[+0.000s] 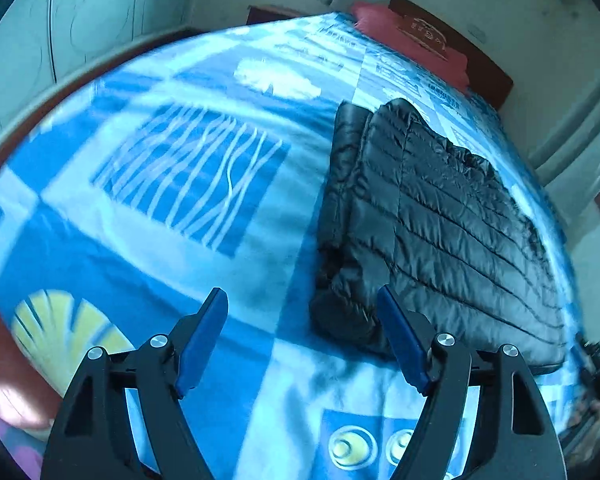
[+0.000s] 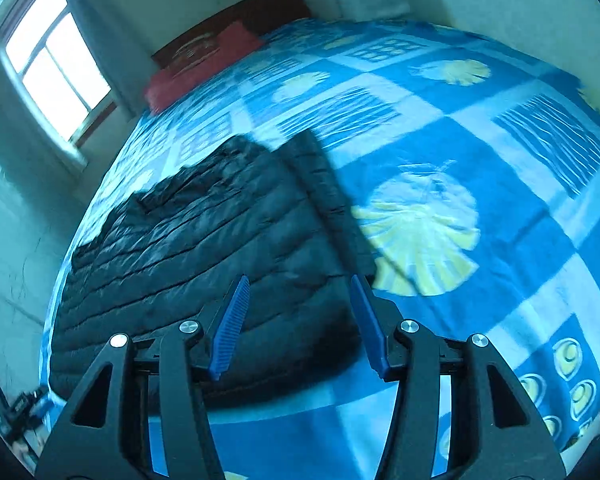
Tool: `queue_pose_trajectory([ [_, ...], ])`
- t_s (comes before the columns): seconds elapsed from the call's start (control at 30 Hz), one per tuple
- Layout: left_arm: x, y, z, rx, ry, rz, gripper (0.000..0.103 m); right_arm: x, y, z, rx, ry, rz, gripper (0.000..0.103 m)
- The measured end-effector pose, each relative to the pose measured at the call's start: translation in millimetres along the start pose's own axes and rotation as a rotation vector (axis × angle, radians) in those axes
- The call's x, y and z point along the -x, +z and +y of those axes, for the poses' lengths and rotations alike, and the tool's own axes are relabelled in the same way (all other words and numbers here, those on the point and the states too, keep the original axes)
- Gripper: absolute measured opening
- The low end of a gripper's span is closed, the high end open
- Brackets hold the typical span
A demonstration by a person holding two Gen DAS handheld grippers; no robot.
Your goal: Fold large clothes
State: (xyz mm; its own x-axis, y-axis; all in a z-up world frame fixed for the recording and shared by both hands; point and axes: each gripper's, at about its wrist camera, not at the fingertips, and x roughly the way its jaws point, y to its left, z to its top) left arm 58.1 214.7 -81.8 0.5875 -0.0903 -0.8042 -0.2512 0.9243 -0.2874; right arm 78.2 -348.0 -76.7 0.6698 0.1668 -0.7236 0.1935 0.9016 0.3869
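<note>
From the left wrist camera, the black quilted down jacket (image 1: 440,224) lies flat and partly folded on the blue-and-white patterned bedspread (image 1: 188,184), filling the centre-right from about one o'clock down to four o'clock. Its long axis runs from the lower right up toward the red pillow (image 1: 412,46) at the dark wooden headboard (image 1: 480,50) at one o'clock, with the stitched quilting bands crossing that axis; a narrower folded layer lies along its left edge, and a bunched dark end sits at the near-left corner. The left gripper (image 1: 302,300) reaches in from six o'clock, angled down at the bed, its blue-padded fingers (image 1: 204,340) spread wide and holding nothing; the right-hand pad overlaps the jacket's near corner in the picture, though contact cannot be judged. From the right wrist camera, the same jacket (image 2: 204,248) occupies the left and centre, from nine o'clock toward the middle, its long axis slanting from lower left up toward the pillow (image 2: 204,64) at eleven o'clock, beside a bright window (image 2: 56,60) at ten o'clock. The right gripper (image 2: 298,288) enters from six o'clock, tilted downward over the jacket's near right edge, its jaws parted with only fabric in view behind them and nothing pinched.
</note>
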Motion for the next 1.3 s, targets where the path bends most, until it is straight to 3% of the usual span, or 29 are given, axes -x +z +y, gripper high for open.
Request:
queue_pose_trajectory([
  [0.13,-14,15,-8,-0.041,0.017,0.038,0.078,-30,-3,53,0.117,0.047,0.087,0.050],
  [0.43,-53,59,-28,-0.059,0.004,0.048,0.078,-79,17,171,0.320,0.118,0.105,0.050],
  [0.53,-62,67,-31,-0.058,-0.004,0.053,0.078,-106,11,199,0.393,0.092,0.135,0.050],
  [0.63,-70,74,-35,-0.061,-0.020,0.054,0.078,-137,1,204,0.418,0.038,0.200,0.051],
  [0.97,-101,93,-47,-0.100,-0.072,0.101,0.079,-152,-11,206,0.433,0.007,0.190,0.052],
  [1.17,-133,96,-40,-0.074,-0.122,0.198,0.088,-152,-16,206,0.433,0.006,0.180,0.052],
  [1.27,-137,94,-45,-0.129,-0.120,0.188,0.086,-152,-19,207,0.438,0.000,0.168,0.052],
  [1.3,-137,93,-48,-0.149,-0.117,0.185,0.077,-151,-19,207,0.440,-0.002,0.165,0.052],
])
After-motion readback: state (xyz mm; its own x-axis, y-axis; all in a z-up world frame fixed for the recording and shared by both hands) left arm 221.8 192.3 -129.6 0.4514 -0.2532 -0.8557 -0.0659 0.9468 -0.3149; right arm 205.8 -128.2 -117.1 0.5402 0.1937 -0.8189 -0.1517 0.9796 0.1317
